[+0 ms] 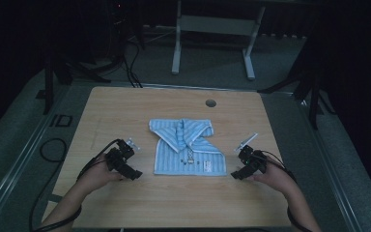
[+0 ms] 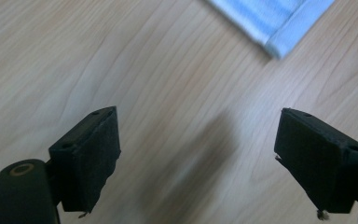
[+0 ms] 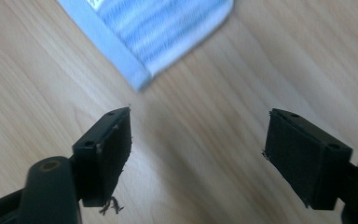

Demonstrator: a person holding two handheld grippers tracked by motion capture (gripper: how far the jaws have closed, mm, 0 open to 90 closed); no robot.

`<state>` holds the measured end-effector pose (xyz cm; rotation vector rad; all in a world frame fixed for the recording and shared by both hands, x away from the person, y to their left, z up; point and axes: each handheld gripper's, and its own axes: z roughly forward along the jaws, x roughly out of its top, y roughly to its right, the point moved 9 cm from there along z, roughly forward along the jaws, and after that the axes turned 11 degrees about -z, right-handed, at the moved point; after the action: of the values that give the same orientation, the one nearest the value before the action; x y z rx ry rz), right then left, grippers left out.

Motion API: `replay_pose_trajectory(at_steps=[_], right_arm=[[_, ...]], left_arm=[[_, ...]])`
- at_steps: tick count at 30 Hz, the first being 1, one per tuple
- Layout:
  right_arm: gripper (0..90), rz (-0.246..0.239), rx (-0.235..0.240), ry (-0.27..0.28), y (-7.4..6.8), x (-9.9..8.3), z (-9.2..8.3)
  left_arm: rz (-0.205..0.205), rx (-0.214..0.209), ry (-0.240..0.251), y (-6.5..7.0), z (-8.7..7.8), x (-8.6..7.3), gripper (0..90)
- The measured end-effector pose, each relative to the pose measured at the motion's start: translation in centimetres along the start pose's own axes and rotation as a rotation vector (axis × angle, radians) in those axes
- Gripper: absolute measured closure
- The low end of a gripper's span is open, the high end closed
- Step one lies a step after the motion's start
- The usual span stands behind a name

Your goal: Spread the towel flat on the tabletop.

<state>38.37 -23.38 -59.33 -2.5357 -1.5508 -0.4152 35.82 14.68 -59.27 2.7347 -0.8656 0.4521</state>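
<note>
A light-blue striped cloth with white edging (image 1: 187, 149) lies on the pale wooden bench (image 1: 125, 111), about in the middle of its top, and I take that cloth as my marker for everything else. Its upper part is folded down into a loose, rumpled flap, while the lower part lies flat and square, with a small label near the lower edge.

Left of the cloth, level with its lower corner and clearly apart from it, sits the left hand-held gripper (image 1: 134, 174), gripped by a person's hand with a black cable trailing back beside the forearm. In the left gripper view its two black jaws stand wide apart over bare wood, nothing between them, so it is released; a white-edged corner of the cloth (image 2: 279, 28) shows ahead of them, not touching.

Right of the cloth, again beside the lower corner and close to it, is the right hand-held gripper (image 1: 235, 175). In the right gripper view its jaws gape too, empty, released, with the cloth's corner (image 3: 142, 81) just beyond the tip of one jaw and short of contact.

Beyond the cloth, a small round hole (image 1: 210, 103) marks the bench top near the far edge.
</note>
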Motion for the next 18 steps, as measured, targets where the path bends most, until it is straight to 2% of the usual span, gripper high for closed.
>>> replay_pose_trajectory(at_steps=[1, 2, 6, 8, 11, 12, 13, 14, 15, 18], right_arm=[[28.5, -0.015, 0.0, 0.002, 0.2, 1.1, 0.1], [30.5, -0.02, 0.001, -0.001, 0.2, 1.3, 0.1], [35.2, -0.039, 0.002, -0.004, 0.3, 2.8, 0.2], [36.2, -0.049, -0.005, -0.011, 0.4, 3.5, 0.4], [40.6, -0.076, -0.005, -0.017, 0.5, 4.7, 0.6], [40.6, -0.076, -0.005, -0.017, 0.5, 4.7, 0.6], [42.0, -0.101, -0.006, -0.021, 0.5, 5.4, 0.8], [42.4, -0.115, -0.014, -0.027, 0.5, 5.8, 0.9], [43.3, -0.124, -0.016, -0.03, 0.5, 6.1, 1.0], [43.5, -0.133, -0.016, -0.03, 0.4, 6.9, 1.2]], left_arm=[[0.016, 0.001, -0.003, 0.5, 0.6, 0.9, 18.1], [0.018, 0.0, -0.005, 0.7, 0.8, 1.3, 20.7], [0.019, 0.004, -0.005, 1.1, 1.4, 2.4, 21.0], [0.022, -0.002, -0.006, 1.6, 1.9, 3.6, 21.3], [0.026, -0.003, 0.009, 2.2, 2.2, 4.9, 22.7], [0.026, -0.003, 0.009, 2.2, 2.2, 4.9, 22.7], [0.019, -0.005, 0.029, 2.5, 2.4, 5.9, 22.7], [0.019, -0.005, 0.029, 2.5, 2.4, 5.9, 22.8], [0.024, -0.019, 0.044, 2.9, 2.7, 6.8, 25.3], [0.032, -0.019, 0.041, 3.2, 3.0, 7.5, 26.8]])
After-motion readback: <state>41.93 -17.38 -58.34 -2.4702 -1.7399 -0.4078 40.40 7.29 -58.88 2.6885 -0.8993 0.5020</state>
